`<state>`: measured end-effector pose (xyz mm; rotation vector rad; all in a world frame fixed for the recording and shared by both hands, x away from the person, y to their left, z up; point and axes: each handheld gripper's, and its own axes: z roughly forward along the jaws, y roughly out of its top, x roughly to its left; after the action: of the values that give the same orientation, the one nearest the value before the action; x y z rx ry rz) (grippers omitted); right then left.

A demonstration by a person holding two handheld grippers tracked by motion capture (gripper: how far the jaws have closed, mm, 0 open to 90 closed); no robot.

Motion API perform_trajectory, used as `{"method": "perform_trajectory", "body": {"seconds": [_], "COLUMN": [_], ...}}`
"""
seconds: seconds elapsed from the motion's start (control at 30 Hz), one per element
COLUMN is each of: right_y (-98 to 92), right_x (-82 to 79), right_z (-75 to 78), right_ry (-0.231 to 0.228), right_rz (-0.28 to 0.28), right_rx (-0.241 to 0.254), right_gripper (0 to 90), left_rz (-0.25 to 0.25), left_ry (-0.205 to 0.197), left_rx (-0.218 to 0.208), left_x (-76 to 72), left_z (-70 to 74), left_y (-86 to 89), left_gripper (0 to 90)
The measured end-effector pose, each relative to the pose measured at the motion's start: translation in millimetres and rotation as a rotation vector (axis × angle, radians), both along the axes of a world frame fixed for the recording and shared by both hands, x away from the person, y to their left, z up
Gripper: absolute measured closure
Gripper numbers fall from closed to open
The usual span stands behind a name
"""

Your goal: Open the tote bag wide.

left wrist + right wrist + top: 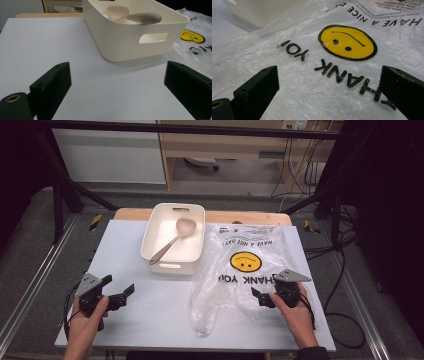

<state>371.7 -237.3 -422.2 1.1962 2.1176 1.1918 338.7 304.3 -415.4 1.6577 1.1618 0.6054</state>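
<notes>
Right tool (263,298) wide open, empty, over plastic bag (235,270).

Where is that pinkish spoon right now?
In the high view, the spoon lies slanted inside the white bin at the table's far middle, just left of the smiley plastic bag.

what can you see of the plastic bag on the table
The plastic bag is thin, clear and crinkled, lying flat and empty-looking on the white table, right of the cream bin, which its edge seems to touch. It bears a yellow smiley face and black lettering, THANK YOU and HAVE A NICE DAY. The right gripper hovers over its near right part, jaws open.
</notes>
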Motion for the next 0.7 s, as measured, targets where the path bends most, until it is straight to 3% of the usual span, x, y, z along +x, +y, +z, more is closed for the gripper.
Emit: {"method": "perform_trajectory", "body": {"seconds": [0.33, 0.47, 0.6, 0.7], "right_y": [-9.5, -14.7, -30.6, -46.8], "right_x": [20.3, 37.9, 52.9, 63.4], "right_z": [23.3, 34.7, 36.4, 33.3], "right_ry": [-0.067, -0.094, -0.086, -0.053], "right_rz": [-0.058, -0.091, -0.116, -0.143], "right_rx": [0.023, -0.020, -0.038, -0.042], "right_gripper": [4.6, 6.2, 7.4, 8.8], "left_rz": [-0.012, -0.019, -0.026, -0.007], "left_ry": [0.020, 0.031, 0.030, 0.031], "left_rx": [0.001, 0.001, 0.006, 0.018], "left_x": [1.6, 1.5, 1.3, 1.6], "left_z": [-2.4, -3.3, -3.5, -3.7], "left_y": [-4.6, -6.4, -7.7, -7.2], "left_gripper": [6.6, 6.5, 6.5, 6.8]}}
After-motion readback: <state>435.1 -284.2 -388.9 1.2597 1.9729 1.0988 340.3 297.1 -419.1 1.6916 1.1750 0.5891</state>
